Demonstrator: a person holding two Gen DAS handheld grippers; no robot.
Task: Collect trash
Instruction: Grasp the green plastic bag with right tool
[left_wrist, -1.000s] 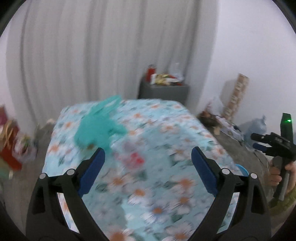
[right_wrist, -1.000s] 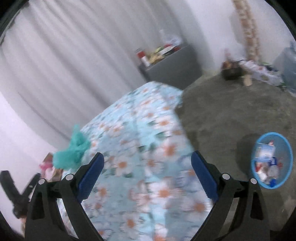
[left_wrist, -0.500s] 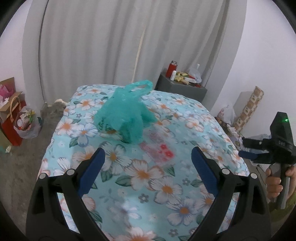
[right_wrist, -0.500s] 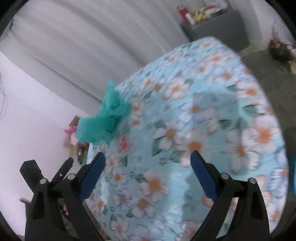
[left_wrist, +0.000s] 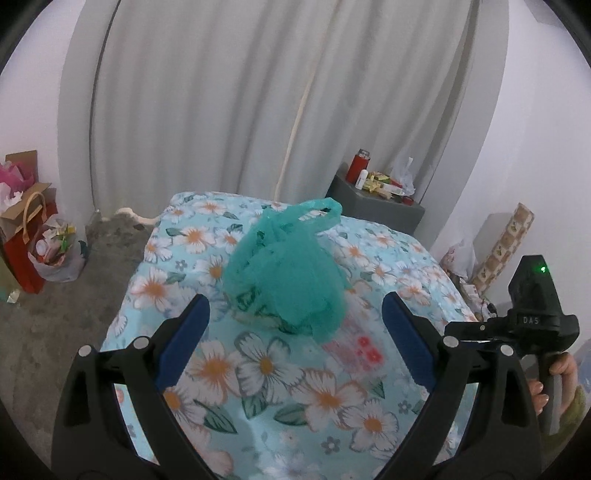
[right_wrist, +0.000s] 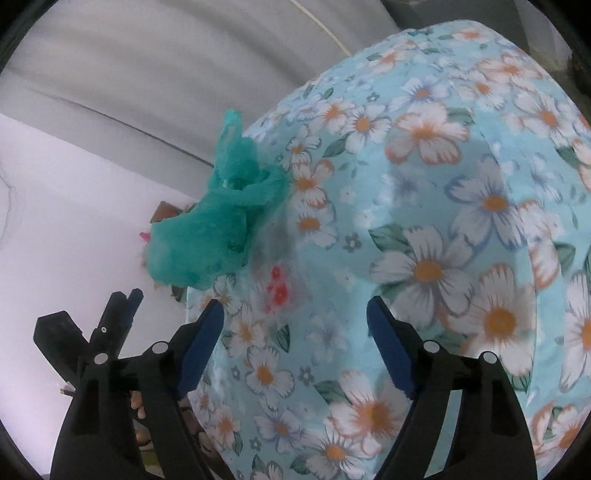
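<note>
A crumpled teal plastic bag (left_wrist: 288, 273) lies on a bed with a light-blue flowered sheet (left_wrist: 332, 398). A small clear wrapper with red marks (left_wrist: 360, 350) lies on the sheet just beside the bag. My left gripper (left_wrist: 295, 297) is open, the bag a short way ahead of its blue pads. In the right wrist view the bag (right_wrist: 207, 229) sits up and to the left, the wrapper (right_wrist: 277, 288) just ahead of my right gripper (right_wrist: 295, 304). Its jaws are closing with nothing between them. Each gripper shows at the edge of the other's view.
A grey nightstand (left_wrist: 376, 210) with a red bottle and wrappers stands behind the bed by the curtain. Gift bags (left_wrist: 33, 240) sit on the floor at the left. A roll of wrapping paper (left_wrist: 506, 243) leans on the right wall.
Both grippers have come closer to the teal bag. The right one swung away from the floor and blue bin onto the bed, and its jaws have narrowed a little.
</note>
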